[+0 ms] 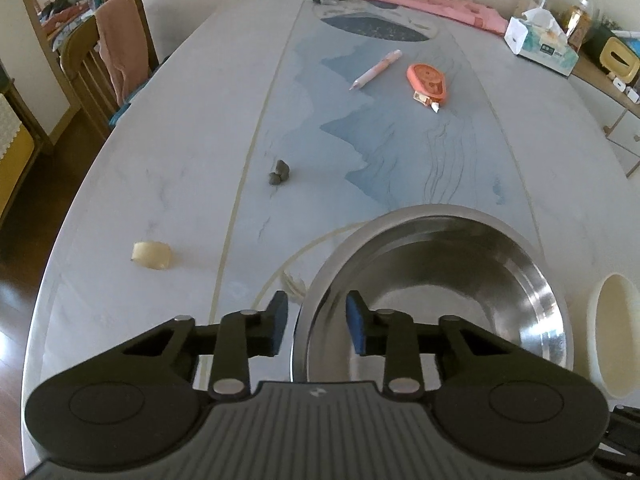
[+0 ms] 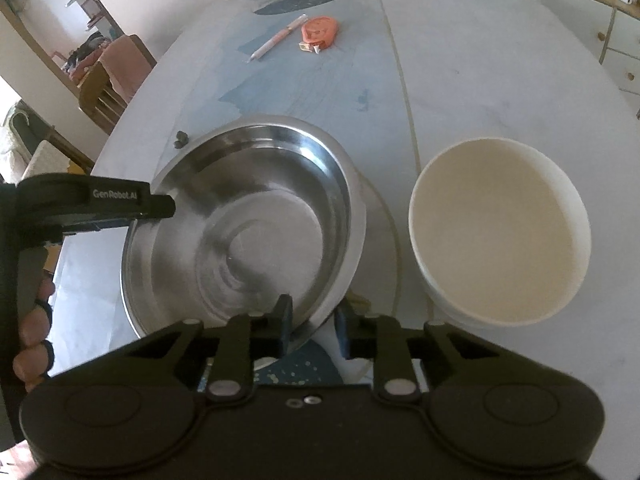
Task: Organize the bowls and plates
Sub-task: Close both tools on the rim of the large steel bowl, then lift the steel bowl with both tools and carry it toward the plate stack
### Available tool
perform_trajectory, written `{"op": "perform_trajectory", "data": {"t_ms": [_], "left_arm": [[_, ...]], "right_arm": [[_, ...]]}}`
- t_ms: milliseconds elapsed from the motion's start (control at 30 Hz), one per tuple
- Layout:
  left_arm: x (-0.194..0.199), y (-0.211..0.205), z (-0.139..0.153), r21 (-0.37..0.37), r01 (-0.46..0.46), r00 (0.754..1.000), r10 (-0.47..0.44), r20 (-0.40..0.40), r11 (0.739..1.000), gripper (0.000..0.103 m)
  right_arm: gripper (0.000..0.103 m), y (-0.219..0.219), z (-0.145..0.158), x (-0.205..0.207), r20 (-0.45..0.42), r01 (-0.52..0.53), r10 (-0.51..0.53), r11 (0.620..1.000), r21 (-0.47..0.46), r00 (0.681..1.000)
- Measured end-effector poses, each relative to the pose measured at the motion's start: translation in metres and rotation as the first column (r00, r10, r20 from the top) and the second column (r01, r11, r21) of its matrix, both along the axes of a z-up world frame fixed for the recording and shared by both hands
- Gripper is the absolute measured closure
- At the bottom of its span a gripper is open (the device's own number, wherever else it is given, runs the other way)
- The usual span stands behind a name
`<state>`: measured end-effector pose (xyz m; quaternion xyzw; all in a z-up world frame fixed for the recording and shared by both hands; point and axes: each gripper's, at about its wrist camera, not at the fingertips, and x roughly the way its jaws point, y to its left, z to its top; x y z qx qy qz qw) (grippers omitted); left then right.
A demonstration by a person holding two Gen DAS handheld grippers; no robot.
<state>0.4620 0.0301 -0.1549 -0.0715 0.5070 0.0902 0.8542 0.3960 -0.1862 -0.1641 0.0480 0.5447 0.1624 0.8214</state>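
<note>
The tabletop carries a stainless steel bowl at centre, with a cream bowl just beside it at three o'clock. Both grippers straddle the steel rim: the left gripper at nine o'clock, the right gripper at six o'clock, fingers narrowed around the rim, though whether the pads actually press it I cannot tell. A thin, slick rim could slip out, or the bowl tilt if one side lifts first, and it might knock the cream bowl. Well apart at twelve o'clock lie an orange correction-tape dispenser and pink pen; small dark lumps sit by the rim at eleven o'clock.
</note>
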Motion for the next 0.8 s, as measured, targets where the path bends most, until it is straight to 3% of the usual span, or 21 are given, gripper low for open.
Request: {"op": "perform_trajectory", "data": {"t_ms": [167,367,800], "left_arm": [[-0.001,-0.004,0.001,0.027,0.013,1.000,-0.013,-0.007,1.000,0.085],[-0.005,-0.006,0.009,0.051,0.012,1.000,-0.012,0.000,0.999,0.086],[-0.041,-0.003,0.061,0.043,0.000,0.999,-0.002,0.050,0.999,0.086]], "right_arm": [[0.081,0.002,0.000,0.000,-0.001,0.010,-0.010,1.000,-0.011,1.000],[0.081,0.007,0.008,-0.002,0.024,0.010,-0.010,1.000,-0.021,1.000],[0.083,-0.001,0.064,-0.029,0.127,-0.023,0.022,1.000,0.007,0.992]]}}
